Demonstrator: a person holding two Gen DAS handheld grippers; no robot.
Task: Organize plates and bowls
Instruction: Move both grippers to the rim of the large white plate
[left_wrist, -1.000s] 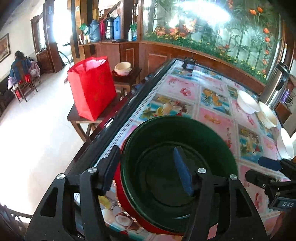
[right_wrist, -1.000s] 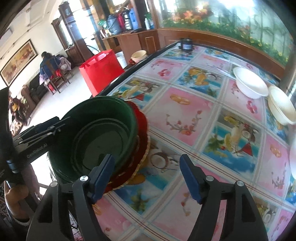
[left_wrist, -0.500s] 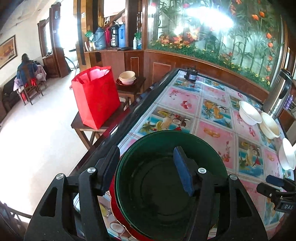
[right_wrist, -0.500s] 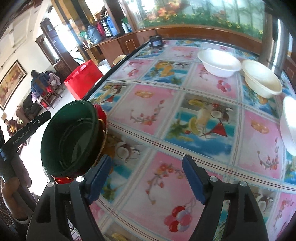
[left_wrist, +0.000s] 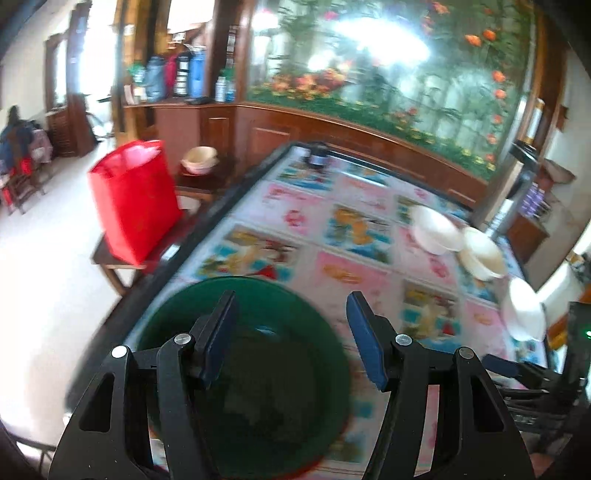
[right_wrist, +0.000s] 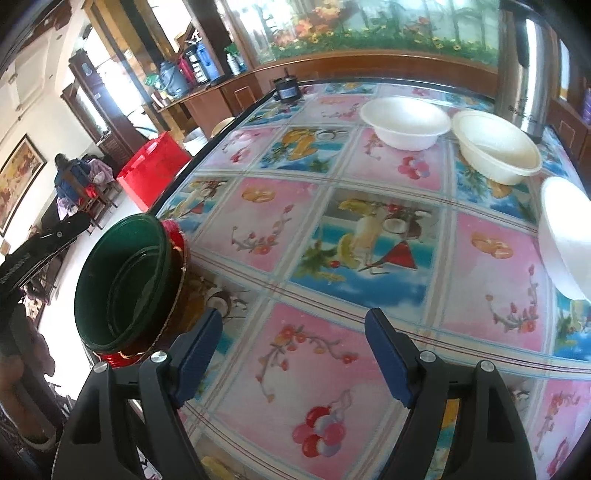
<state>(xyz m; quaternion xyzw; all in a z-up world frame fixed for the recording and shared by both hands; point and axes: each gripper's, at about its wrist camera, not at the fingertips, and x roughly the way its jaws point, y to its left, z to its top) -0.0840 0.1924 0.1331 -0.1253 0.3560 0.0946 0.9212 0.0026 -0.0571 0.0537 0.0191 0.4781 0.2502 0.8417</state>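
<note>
A dark green bowl (left_wrist: 243, 369) sits nested in a red dish (right_wrist: 177, 240) with a gold-trimmed rim, at the left edge of the table. My left gripper (left_wrist: 291, 336) hovers open just above it: one finger is over the bowl's inside, the other past its right rim, and neither touches it. In the right wrist view the green bowl (right_wrist: 122, 280) is at the far left. My right gripper (right_wrist: 291, 354) is open over bare tablecloth with nothing between its fingers. Ahead stand a white bowl (right_wrist: 406, 122), a cream bowl (right_wrist: 496, 147) and another white bowl (right_wrist: 565, 236).
The table has a bright fruit-print cloth (right_wrist: 369, 240). A red bag (left_wrist: 135, 199) stands on a low side table beside the left edge. A small black object (right_wrist: 286, 88) sits at the far end, and a steel urn (right_wrist: 517, 74) at the far right. A person (right_wrist: 70, 177) sits far off.
My left gripper, whose fingers straddled the green bowl's rim, has lifted and shifted right off it. My right gripper has swung right, away from the stack and toward the white bowls.
</note>
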